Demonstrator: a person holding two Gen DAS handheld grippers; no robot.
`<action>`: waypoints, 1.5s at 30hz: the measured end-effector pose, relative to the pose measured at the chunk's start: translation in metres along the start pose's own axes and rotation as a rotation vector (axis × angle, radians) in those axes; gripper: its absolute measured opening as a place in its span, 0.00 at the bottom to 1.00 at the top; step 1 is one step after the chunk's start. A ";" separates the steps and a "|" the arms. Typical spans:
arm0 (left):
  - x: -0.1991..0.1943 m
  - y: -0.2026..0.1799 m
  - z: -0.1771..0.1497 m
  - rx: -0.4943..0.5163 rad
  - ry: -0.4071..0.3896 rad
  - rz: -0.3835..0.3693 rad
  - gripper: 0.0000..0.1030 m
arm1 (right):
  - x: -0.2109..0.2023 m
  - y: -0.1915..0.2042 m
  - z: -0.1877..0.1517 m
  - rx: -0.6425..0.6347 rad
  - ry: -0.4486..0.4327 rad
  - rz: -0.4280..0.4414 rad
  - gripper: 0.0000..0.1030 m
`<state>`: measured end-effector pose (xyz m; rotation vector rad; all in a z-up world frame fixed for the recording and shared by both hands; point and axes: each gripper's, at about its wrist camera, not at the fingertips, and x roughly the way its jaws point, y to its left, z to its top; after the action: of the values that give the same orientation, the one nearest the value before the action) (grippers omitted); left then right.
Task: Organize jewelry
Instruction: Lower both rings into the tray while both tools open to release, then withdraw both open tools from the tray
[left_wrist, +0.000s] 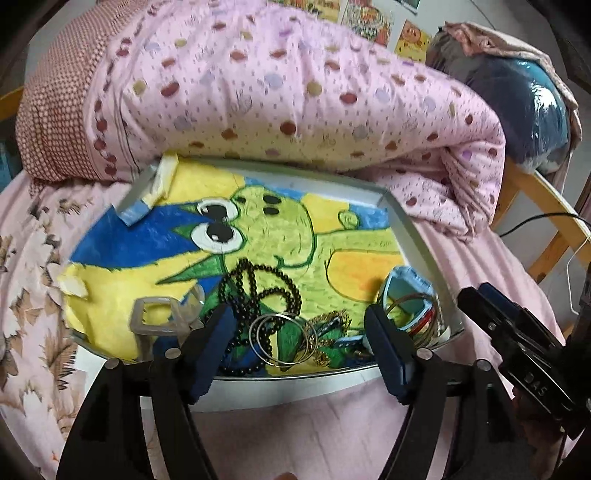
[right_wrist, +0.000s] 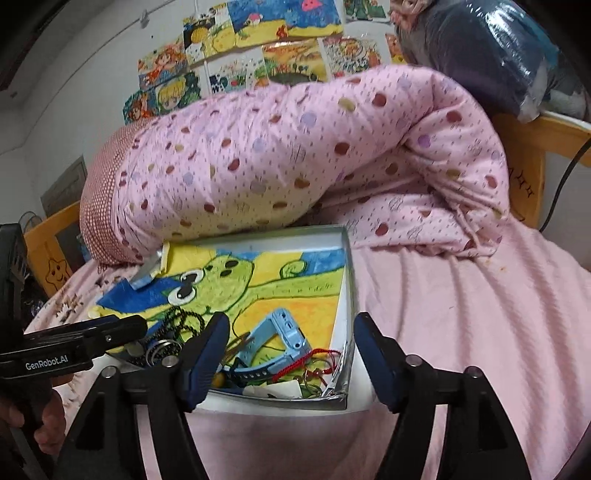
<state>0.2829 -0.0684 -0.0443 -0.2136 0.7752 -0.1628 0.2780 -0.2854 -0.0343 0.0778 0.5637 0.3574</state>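
A shallow white box (left_wrist: 413, 236) lined with a green-and-yellow drawing lies on the bed. Its near edge holds a black bead necklace (left_wrist: 258, 284), thin silver bangles (left_wrist: 273, 339), a gold chain (left_wrist: 328, 321), a clear bracelet (left_wrist: 155, 317) and a light-blue watch (left_wrist: 402, 295). My left gripper (left_wrist: 299, 354) is open and empty, jaws wide either side of the bangles. My right gripper (right_wrist: 291, 354) is open and empty over the box's near right corner, above the blue watch (right_wrist: 284, 332) and a red cord (right_wrist: 314, 362). The box rim shows in the right wrist view (right_wrist: 349, 273).
A rolled pink dotted quilt (left_wrist: 280, 92) lies right behind the box. The pink bedsheet (right_wrist: 461, 314) spreads to the right. A wooden bed frame (left_wrist: 543, 206) and a plastic-wrapped bundle (left_wrist: 524, 99) stand at the far right. Drawings hang on the wall (right_wrist: 258, 48).
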 end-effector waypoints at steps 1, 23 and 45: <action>-0.004 -0.001 0.001 0.001 -0.009 0.001 0.66 | -0.003 0.001 0.001 -0.001 -0.007 -0.005 0.69; -0.123 0.004 -0.020 0.033 -0.267 0.101 0.98 | -0.109 0.055 0.010 -0.088 -0.220 0.015 1.00; -0.227 0.026 -0.086 0.038 -0.368 0.156 0.98 | -0.199 0.094 -0.034 -0.085 -0.263 -0.032 1.00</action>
<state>0.0643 -0.0040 0.0426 -0.1410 0.4199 0.0111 0.0746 -0.2679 0.0544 0.0329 0.2888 0.3337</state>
